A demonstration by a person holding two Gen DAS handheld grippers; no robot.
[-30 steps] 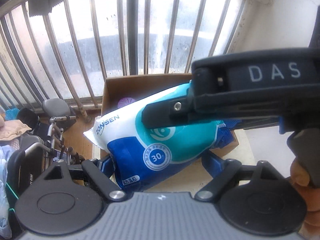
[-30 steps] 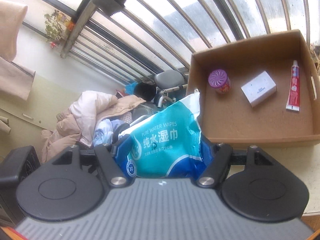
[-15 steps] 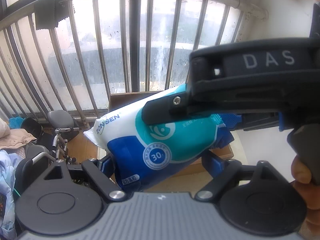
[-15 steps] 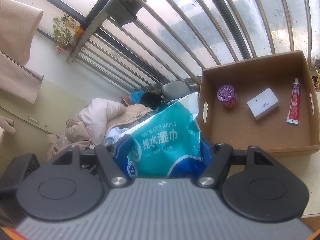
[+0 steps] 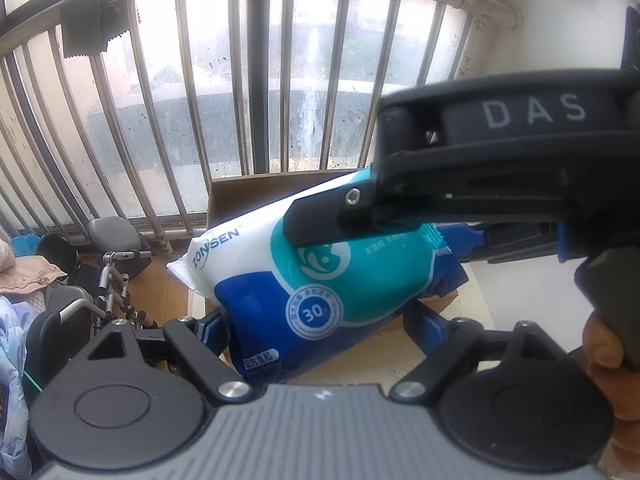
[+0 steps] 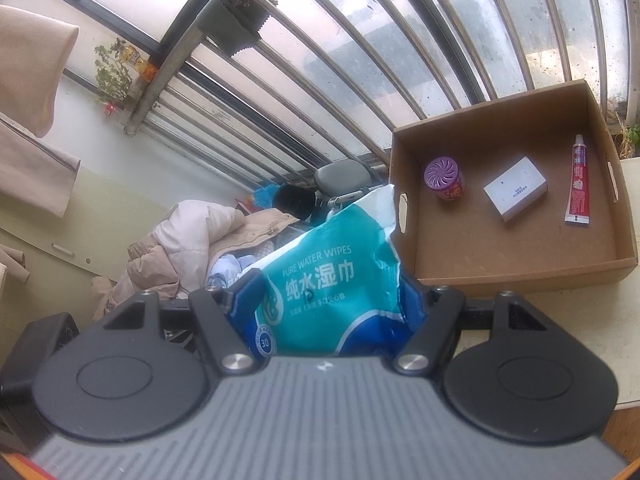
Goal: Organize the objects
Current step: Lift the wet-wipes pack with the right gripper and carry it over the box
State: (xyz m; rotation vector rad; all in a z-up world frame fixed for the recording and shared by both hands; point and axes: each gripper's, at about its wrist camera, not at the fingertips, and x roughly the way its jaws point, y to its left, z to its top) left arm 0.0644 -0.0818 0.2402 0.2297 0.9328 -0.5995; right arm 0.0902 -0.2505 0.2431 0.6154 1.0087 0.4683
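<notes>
A blue, teal and white pack of wet wipes (image 5: 312, 280) hangs in the air, gripped from two sides. My left gripper (image 5: 320, 320) is shut on its lower end, blue pads at either side. My right gripper (image 6: 332, 292) is shut on the same pack (image 6: 328, 280); in the left wrist view its black finger (image 5: 320, 216) lies across the pack's top. Beyond and to the right, an open cardboard box (image 6: 520, 276) on a pale table (image 6: 560, 328) holds a purple-lidded jar (image 6: 444, 178), a small white box (image 6: 514, 188) and a toothpaste tube (image 6: 578, 184).
Metal window bars (image 5: 256, 100) rise right behind the box (image 5: 248, 196). Left of the table, lower down, are a pile of coats (image 6: 192, 240) and a grey seat on a metal frame (image 5: 114, 236). A person's hand (image 5: 600, 340) grips the right tool's handle.
Both grippers have risen together with the pack still in their grip. The cardboard box now sits lower and smaller in both views, and more of the window bars shows.
</notes>
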